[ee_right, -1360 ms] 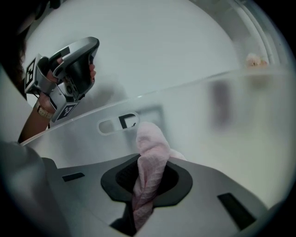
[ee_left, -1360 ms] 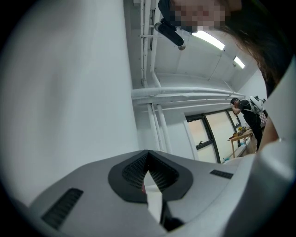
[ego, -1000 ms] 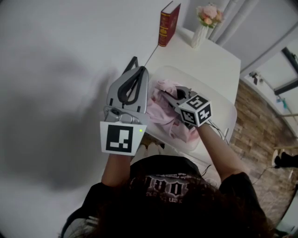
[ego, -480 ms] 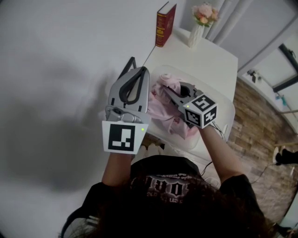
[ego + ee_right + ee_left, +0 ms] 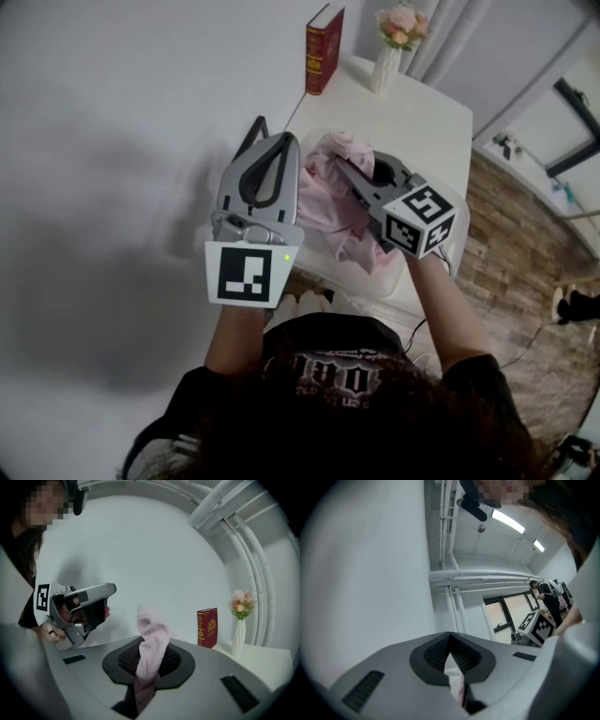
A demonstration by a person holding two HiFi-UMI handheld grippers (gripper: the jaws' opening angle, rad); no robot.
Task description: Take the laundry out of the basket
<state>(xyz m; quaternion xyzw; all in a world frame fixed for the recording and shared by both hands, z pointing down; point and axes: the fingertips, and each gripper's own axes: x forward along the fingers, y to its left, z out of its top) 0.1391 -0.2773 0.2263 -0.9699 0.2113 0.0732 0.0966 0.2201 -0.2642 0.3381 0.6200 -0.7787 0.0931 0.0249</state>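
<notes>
Pink garment (image 5: 328, 211) clamped in left gripper (image 5: 450, 641) — and right gripper (image 5: 151, 649)

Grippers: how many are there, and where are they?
2. The left gripper is on the left and the right gripper is on the right. Both pinch the pink cloth between them. None seem hidden.

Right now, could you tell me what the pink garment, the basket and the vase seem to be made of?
The pink garment looks like soft matte fabric, probably knit or fleece: it folds limply. The basket is likely plastic: smooth white wall, rounded rim. The vase is probably glazed ceramic, white and smooth, though plastic cannot be excluded.
</notes>
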